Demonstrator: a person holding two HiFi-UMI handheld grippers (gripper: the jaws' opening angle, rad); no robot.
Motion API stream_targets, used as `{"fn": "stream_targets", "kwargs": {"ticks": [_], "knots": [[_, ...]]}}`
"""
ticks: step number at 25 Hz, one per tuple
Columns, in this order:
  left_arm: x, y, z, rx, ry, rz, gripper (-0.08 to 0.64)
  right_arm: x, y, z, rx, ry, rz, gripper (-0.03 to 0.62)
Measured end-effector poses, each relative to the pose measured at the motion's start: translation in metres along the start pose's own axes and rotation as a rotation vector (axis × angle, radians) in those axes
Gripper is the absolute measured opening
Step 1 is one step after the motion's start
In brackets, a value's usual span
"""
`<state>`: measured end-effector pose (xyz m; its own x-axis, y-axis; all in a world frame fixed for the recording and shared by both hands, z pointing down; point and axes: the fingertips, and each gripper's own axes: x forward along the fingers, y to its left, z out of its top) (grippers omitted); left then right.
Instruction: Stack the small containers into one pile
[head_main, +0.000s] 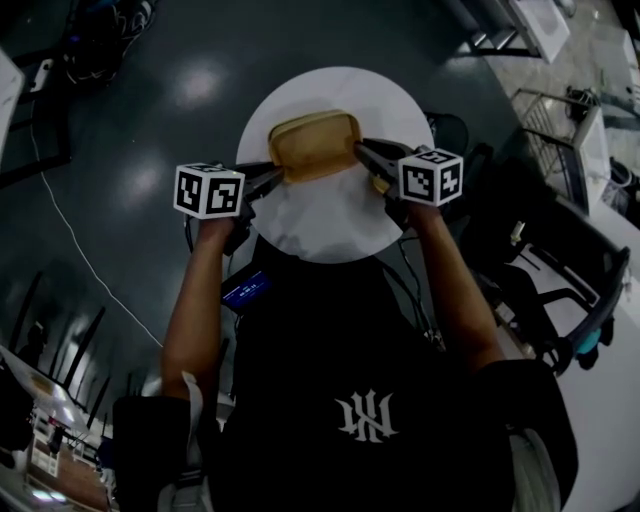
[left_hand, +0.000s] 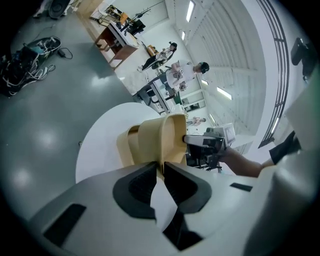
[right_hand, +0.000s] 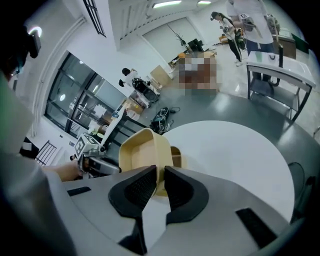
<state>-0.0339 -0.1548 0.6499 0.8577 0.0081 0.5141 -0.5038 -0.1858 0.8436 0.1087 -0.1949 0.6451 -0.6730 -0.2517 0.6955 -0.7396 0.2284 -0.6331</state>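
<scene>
A tan rectangular container (head_main: 312, 148) is over the far half of the round white table (head_main: 330, 225), held at both short ends. My left gripper (head_main: 280, 176) is shut on its left rim; in the left gripper view the thin tan wall (left_hand: 167, 137) stands pinched between the dark pads of the left gripper (left_hand: 160, 167). My right gripper (head_main: 362, 152) is shut on the opposite rim, with the container wall (right_hand: 142, 147) caught in the right gripper (right_hand: 160, 172). Part of a second tan container (right_hand: 176, 156) shows just behind the held one (left_hand: 131, 147); I cannot tell whether they are nested.
The table stands on a dark glossy floor (head_main: 150, 110). A dark chair (head_main: 560, 290) and a white desk (head_main: 620, 400) are at the right. Cables (left_hand: 22, 60) lie on the floor at the far left. People (right_hand: 235, 30) stand far off by desks.
</scene>
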Motion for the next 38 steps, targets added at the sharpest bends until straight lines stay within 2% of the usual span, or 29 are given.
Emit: {"fn": "stream_targets", "kwargs": {"ticks": [7, 12, 24, 32, 38], "knots": [[0.004, 0.005, -0.009, -0.063, 0.060, -0.036, 0.049, 0.008, -0.005, -0.012, 0.078, 0.052, 0.021, 0.074], [0.007, 0.008, -0.009, -0.105, 0.062, -0.058, 0.049, 0.012, -0.009, -0.017, 0.106, 0.076, 0.011, 0.074], [0.011, 0.018, -0.010, -0.145, 0.078, -0.059, 0.049, 0.021, -0.016, -0.021, 0.134, 0.099, 0.008, 0.074], [0.015, 0.021, -0.009, -0.150, 0.101, -0.047, 0.051, 0.024, -0.021, -0.025, 0.133, 0.122, -0.002, 0.074], [0.012, 0.025, -0.008, -0.069, 0.128, 0.007, 0.058, 0.028, -0.019, -0.024, 0.077, 0.119, 0.008, 0.075]]}}
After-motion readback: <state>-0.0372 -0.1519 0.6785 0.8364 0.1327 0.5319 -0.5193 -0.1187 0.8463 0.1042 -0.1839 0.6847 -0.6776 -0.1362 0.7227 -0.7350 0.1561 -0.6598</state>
